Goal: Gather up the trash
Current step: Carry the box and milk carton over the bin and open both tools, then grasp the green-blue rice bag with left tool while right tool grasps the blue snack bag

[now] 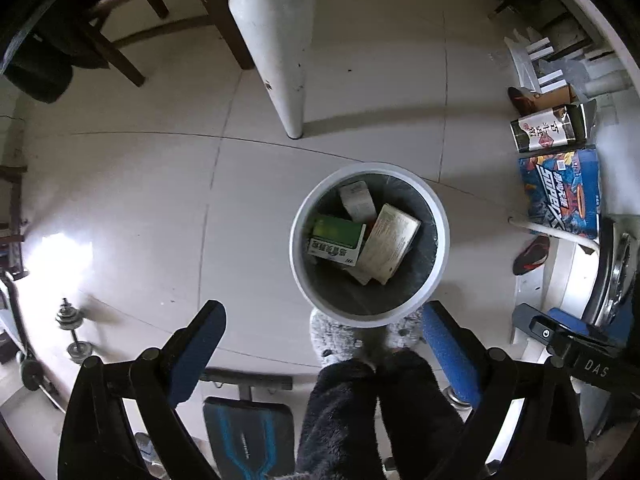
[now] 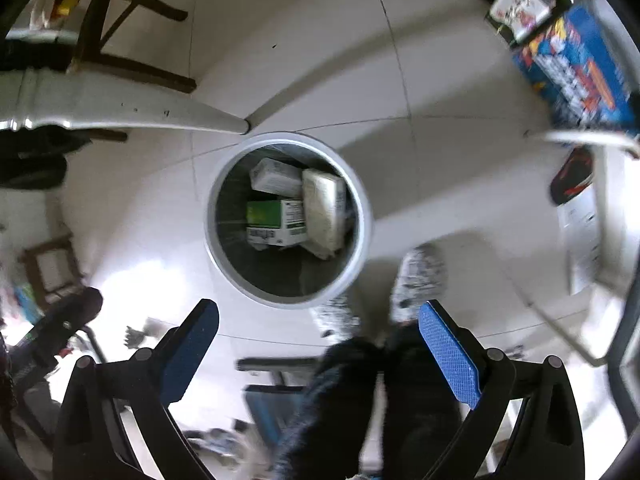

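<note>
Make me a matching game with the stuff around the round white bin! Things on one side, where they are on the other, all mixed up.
Things:
1. green and white cardboard box
2. small black dumbbell
3. blue toy box with big lettering
4. fluffy grey slippers

Places:
A. on the floor, far left in the left wrist view
B. inside the round white bin
C. right against the bin's near rim
D. by the wall, right of the bin

Pairs: 1-B, 2-A, 3-D, 4-C
</note>
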Demonstrator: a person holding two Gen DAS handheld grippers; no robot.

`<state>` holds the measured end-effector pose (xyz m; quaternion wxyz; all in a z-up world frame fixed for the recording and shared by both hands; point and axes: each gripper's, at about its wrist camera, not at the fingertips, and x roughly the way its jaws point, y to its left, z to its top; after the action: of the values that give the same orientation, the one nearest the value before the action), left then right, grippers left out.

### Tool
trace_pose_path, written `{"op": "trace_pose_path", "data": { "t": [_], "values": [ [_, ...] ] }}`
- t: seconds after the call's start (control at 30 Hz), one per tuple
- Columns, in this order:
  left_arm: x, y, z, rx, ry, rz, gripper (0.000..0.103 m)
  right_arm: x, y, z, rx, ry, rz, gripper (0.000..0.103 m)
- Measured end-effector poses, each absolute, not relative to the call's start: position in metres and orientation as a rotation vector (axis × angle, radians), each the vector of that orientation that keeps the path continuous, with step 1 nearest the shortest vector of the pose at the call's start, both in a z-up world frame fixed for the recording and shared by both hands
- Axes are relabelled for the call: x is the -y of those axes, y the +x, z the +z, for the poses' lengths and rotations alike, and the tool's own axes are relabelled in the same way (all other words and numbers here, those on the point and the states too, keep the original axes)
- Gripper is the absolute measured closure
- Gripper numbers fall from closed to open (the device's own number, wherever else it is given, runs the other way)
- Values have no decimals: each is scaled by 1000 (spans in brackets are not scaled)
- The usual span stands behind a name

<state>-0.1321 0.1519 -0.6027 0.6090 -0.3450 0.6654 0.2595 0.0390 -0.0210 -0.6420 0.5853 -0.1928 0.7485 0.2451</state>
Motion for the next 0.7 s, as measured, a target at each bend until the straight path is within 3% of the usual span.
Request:
{"op": "trace_pose_path", "data": {
  "t": [0.3,0.7],
  "values": [
    [-136,-129,-554,-1541,-699,620,3,18,24,-589,-1673,-564,565,2],
    [-120,-138,-455,-1492,-649,605,3,19,3,-474,-1606,-553,618,2]
  ]
}}
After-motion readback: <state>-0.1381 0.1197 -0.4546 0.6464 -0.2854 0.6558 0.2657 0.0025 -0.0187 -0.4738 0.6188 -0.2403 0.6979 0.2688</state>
